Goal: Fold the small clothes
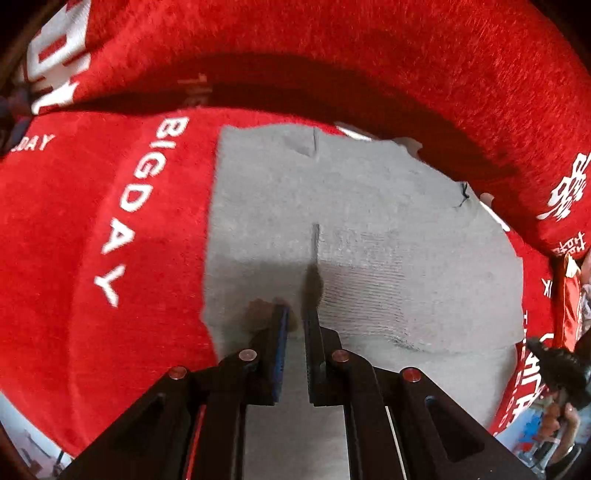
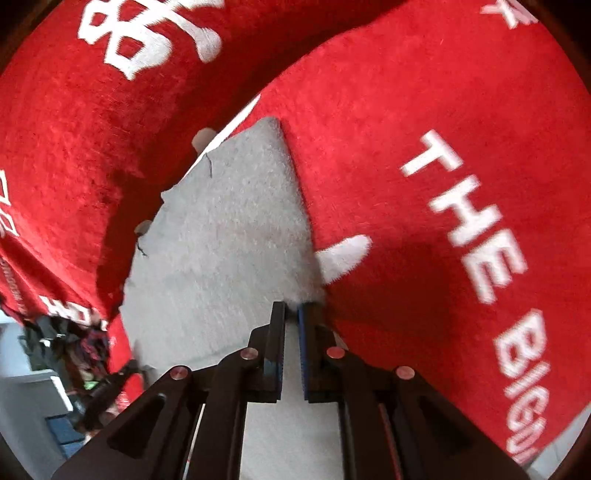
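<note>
Your left gripper (image 1: 295,314) has its fingers drawn nearly together over the near edge of the grey garment (image 1: 351,229), and cloth seems to run between the pads, so you likely have a pinch there, though the contact itself is hard to make out. Your right gripper (image 2: 291,308) is the same: a narrow gap, with the fuzzy grey corner (image 2: 303,291) sitting right at the tips, apparently nipped.

From both hands the garment stretches straight ahead, away from you, its long axis running along the fingers toward the far edge by the raised red cushion (image 1: 369,55). A centre seam (image 1: 314,236) lines up with your left tips. Neither hand is closer; both sit at the near hem, so the fold probably goes forward, near edge carried to far edge.

On the red cover (image 2: 424,110) white lettering reads "THE BIG", continuing past view; the left view shows "BIGDAY". Large white Chinese characters (image 2: 147,33) also appear, too distorted to read.
</note>
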Demonstrator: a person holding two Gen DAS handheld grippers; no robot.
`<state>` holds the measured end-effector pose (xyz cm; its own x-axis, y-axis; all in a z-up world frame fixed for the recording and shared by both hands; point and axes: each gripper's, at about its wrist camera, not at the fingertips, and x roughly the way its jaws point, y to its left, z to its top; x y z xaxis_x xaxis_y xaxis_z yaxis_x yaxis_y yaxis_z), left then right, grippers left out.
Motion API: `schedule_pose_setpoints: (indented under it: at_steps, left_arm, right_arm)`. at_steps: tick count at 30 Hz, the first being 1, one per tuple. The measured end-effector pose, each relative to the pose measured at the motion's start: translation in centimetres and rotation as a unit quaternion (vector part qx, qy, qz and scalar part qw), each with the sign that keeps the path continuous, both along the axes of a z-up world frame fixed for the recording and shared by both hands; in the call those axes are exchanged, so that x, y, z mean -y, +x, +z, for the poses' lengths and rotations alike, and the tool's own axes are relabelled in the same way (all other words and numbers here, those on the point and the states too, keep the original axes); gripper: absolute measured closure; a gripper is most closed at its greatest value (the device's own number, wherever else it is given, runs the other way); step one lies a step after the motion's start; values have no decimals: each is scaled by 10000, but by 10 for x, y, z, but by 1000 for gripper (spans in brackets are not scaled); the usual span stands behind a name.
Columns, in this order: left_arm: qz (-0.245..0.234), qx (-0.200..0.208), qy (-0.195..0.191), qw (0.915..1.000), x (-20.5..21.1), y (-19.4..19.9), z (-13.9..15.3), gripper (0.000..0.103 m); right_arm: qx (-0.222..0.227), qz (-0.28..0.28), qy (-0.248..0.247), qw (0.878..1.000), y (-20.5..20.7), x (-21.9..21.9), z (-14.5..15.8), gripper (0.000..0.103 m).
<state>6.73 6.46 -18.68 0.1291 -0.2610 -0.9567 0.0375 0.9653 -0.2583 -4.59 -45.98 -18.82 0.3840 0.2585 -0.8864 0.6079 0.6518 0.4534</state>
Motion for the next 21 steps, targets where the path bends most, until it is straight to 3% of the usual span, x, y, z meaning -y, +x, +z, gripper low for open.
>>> schedule_pose_setpoints:
  at_steps: [3,6,14,15,16,17,21]
  left_arm:
    - [15,102,-95,9999,-1,4,11,94]
    - [-98,200,-134,9997,14,13,14,94]
    - [-483,65,65,9988,62,21,-11,94]
    - [-503,37,145,9986,64,20,-15,94]
    - [-522,18,240,9983,65,19,-19,94]
    - [-531,35,266,9982,66,17,-20,94]
    - [-598,84,322,9977,69,16,-21,94]
  right_arm:
    - [302,-211,46,9993,-4,14,12,92]
    - [194,-170,91,9996,19,30,0,70]
    - [356,-258,836,9955,75,47,-46,70]
    - [320,-292,833,9956,77,48,-47,71]
    - [283,-241,824,9959,80,47,-45,91]
    - [301,-148,782,9964,82,45,-41,96]
    - [242,623,-242,9975,96,29,-14,96]
